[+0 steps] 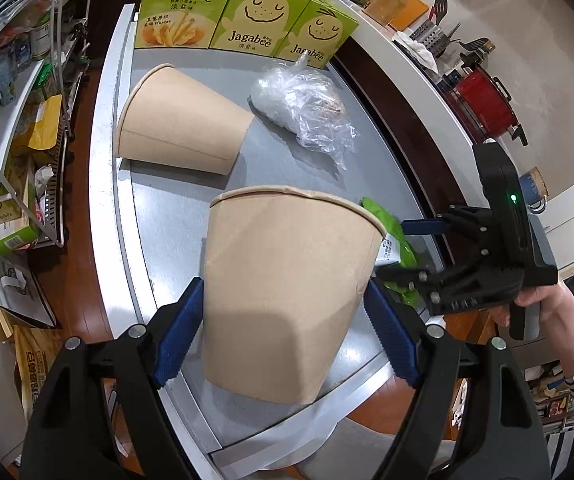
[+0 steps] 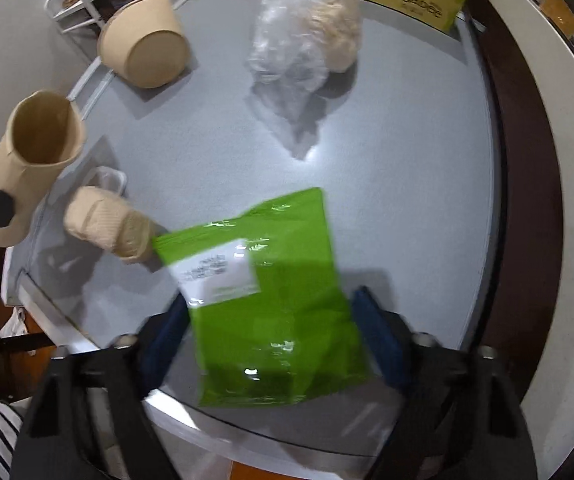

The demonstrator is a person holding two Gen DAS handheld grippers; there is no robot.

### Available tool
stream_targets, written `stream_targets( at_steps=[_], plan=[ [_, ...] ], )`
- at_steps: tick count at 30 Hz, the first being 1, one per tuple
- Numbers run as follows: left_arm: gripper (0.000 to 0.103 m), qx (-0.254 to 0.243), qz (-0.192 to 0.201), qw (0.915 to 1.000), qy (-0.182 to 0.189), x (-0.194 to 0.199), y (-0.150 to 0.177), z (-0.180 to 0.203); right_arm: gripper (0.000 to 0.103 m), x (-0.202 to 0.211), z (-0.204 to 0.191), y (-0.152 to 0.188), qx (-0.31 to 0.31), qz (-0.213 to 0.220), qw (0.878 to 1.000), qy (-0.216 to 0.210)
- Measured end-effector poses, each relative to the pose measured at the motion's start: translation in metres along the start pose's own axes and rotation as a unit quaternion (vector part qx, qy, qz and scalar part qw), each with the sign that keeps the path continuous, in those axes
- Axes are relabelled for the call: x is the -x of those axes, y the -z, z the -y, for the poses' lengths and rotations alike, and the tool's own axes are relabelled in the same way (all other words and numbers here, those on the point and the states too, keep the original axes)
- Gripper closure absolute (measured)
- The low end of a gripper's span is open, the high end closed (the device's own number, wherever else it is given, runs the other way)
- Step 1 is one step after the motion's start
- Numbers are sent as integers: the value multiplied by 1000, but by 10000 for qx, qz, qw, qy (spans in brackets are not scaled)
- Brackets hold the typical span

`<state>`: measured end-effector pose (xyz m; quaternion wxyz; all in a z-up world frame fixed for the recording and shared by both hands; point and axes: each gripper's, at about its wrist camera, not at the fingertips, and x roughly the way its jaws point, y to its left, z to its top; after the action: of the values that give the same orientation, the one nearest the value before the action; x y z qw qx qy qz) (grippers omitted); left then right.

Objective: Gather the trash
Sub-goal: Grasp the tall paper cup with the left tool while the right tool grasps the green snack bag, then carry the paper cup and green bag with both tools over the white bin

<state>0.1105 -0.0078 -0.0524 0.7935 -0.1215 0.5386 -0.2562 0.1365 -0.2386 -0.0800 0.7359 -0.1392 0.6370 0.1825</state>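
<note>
Gripping a tall kraft-paper cup (image 1: 287, 292) between blue ribbed fingers (image 1: 179, 332), the left gripper (image 1: 283, 332) is clamped on the cup's smooth tapered wall, rolled rim pointing away, above the near edge of the grey matte surface (image 1: 191, 184). Second kraft cup (image 1: 183, 120), same make, lies on its side farther back, just beside a crumpled clear plastic bag (image 1: 303, 108) with pale contents. Three green Jagabee cartons (image 1: 243, 12) stand in a row along the far edge. Right gripper (image 2: 271, 340): fingers apart, straddling a glossy green foil pouch (image 2: 267, 296) with a white printed label; the frame is blurred, and contact with the pouch cannot be told. Left wrist view alone shows the right gripper's black body held in a hand (image 1: 535, 304) with striped sleeve, plus wire shelving (image 1: 27, 80) at left. Right wrist view alone shows the held cup's open, hollow interior and a rolled, embossed beige paper napkin (image 2: 107, 224) lying on the surface, touching the pouch's corner.
</note>
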Motion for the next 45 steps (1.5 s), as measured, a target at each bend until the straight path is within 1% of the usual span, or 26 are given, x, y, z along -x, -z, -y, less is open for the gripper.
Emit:
stream_targets(
  at_steps=[3,6,9,11,14,19,21,28,33,39,45],
  plan=[
    [22,29,7,10000,5,1,1,0,30,3,6,1,36,6,9998,-197],
    [22,57,36,10000,0,3,2,0,34,7,3,2,67,28,9998,-185],
    [22,46,97,9999,-4,7,3,2,36,16,5,8,-176,197,9993,-277],
    [22,12,149,9999,-71,10,5,4,44,23,8,15,-342,285,9984,-358],
    [22,-8,219,9997,-139,14,6,6,45,29,17,21,-571,399,9968,-404],
    [22,54,298,9995,-75,21,10,7,46,41,20,28,-829,631,9929,-566],
    [22,33,318,9994,-88,24,13,9,46,42,19,23,-863,734,9919,-579],
    [22,11,507,9987,-92,40,24,20,46,70,-1,26,-909,1165,9864,-720],
    [22,-36,641,9978,-158,52,33,30,46,93,-13,42,-876,1409,9827,-818],
    [22,-213,680,9970,-304,61,51,46,46,103,-26,68,-854,1444,9812,-953],
    [22,-351,595,9966,-444,63,71,56,46,109,-37,93,-786,1405,9813,-1054]
  ],
)
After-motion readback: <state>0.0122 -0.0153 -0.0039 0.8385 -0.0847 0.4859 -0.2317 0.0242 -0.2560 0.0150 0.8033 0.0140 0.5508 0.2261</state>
